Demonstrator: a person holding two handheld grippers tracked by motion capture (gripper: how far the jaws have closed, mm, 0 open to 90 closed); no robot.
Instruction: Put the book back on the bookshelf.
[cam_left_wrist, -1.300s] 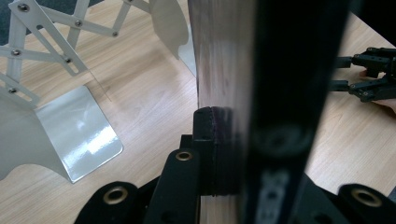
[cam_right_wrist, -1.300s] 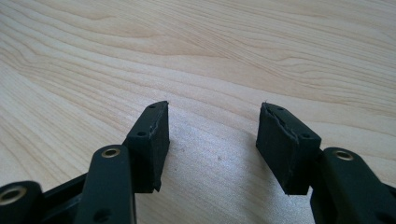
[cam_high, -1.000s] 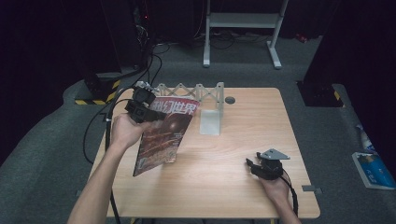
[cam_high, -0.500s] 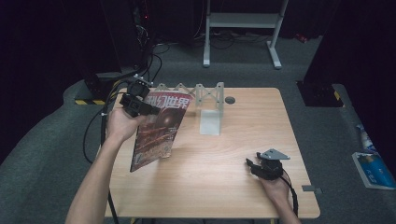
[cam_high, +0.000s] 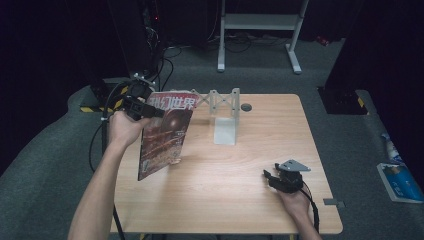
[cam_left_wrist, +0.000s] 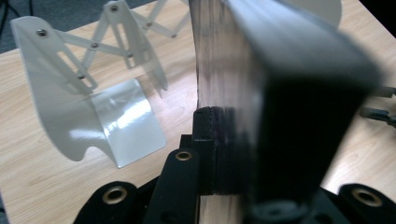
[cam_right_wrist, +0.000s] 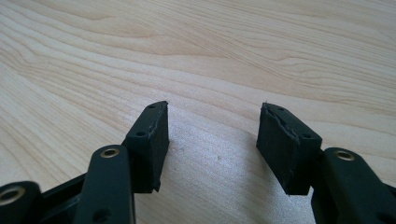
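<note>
- My left gripper (cam_high: 145, 108) is clamped tight on the top edge of a magazine (cam_high: 165, 132), at the left of the high view.
- The magazine hangs tilted with its red cover facing the camera; its lower corner is down near the table (cam_high: 250, 200) at lower left, though I cannot tell if it touches.
- In the left gripper view the magazine's edge (cam_left_wrist: 219, 70) runs up between my jaws, blurred and close.
- A white folding rack (cam_high: 224, 112) stands just right of the magazine, near the table's far edge.
- My right gripper (cam_high: 272, 177) rests low at the lower right, jaws apart with nothing but bare wood between them.
</note>
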